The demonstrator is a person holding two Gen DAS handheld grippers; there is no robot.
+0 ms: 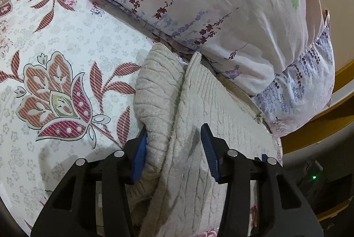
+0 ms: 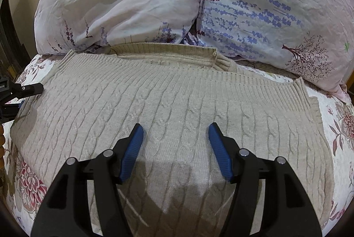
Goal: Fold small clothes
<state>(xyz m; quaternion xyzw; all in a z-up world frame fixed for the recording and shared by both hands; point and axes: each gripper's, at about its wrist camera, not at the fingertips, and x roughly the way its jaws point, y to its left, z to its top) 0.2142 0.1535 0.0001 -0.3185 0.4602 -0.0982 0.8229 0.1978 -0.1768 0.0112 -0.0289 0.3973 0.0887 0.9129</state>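
Observation:
A beige cable-knit sweater (image 2: 177, 104) lies flat on a floral bedsheet (image 2: 26, 184), its ribbed edges toward the pillows. My right gripper (image 2: 176, 133) is open just above the sweater's middle, holding nothing. In the left wrist view the sweater (image 1: 199, 115) shows from its side, with a folded sleeve or edge (image 1: 159, 86) bunched up. My left gripper (image 1: 174, 137) is open with its jaws around that bunched fold, the left pad (image 1: 140, 155) against the knit. Part of the left gripper also shows in the right wrist view (image 2: 22, 88) at the sweater's left edge.
Two large floral pillows (image 2: 124, 0) (image 2: 276, 11) lie right behind the sweater. The floral bedsheet (image 1: 66, 60) spreads to the left of the sweater. A wooden bed frame edge (image 1: 320, 126) and a device with a green light (image 1: 314, 177) are at the right.

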